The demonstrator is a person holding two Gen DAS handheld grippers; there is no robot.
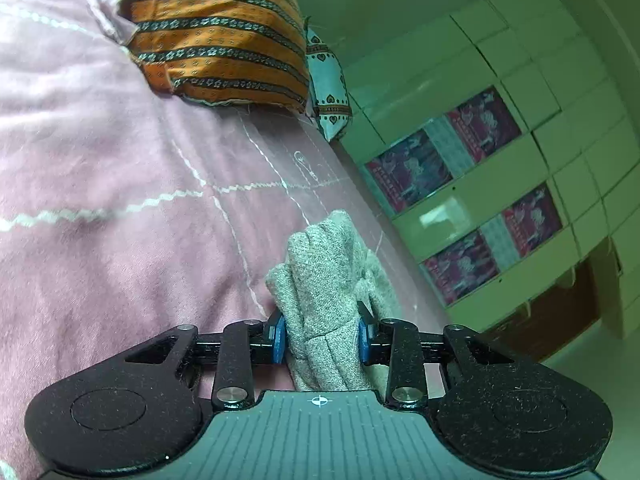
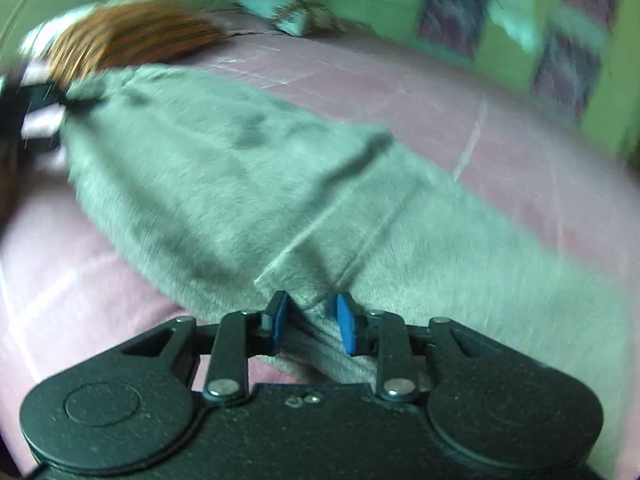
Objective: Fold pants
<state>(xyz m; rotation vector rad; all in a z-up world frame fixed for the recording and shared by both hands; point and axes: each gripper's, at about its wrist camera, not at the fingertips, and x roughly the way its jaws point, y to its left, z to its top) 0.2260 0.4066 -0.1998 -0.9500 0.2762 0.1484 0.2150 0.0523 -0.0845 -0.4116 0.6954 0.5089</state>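
The grey knit pants (image 2: pixel 224 176) lie stretched across a pink bedspread (image 2: pixel 400 92). My right gripper (image 2: pixel 310 324) is shut on a bunched edge of the pants at the near end. My left gripper (image 1: pixel 322 334) is shut on a gathered wad of the same pants (image 1: pixel 328 264), held above the bedspread (image 1: pixel 100 160). In the right wrist view the left gripper (image 2: pixel 24 96) shows dimly at the far left, at the other end of the pants. The right wrist view is blurred.
An orange striped pillow (image 1: pixel 216 32) and a pale patterned pillow (image 1: pixel 328 88) lie at the head of the bed. A green tiled wall with picture tiles (image 1: pixel 460 200) runs along the bed's right side. The pillows also show in the right wrist view (image 2: pixel 132 36).
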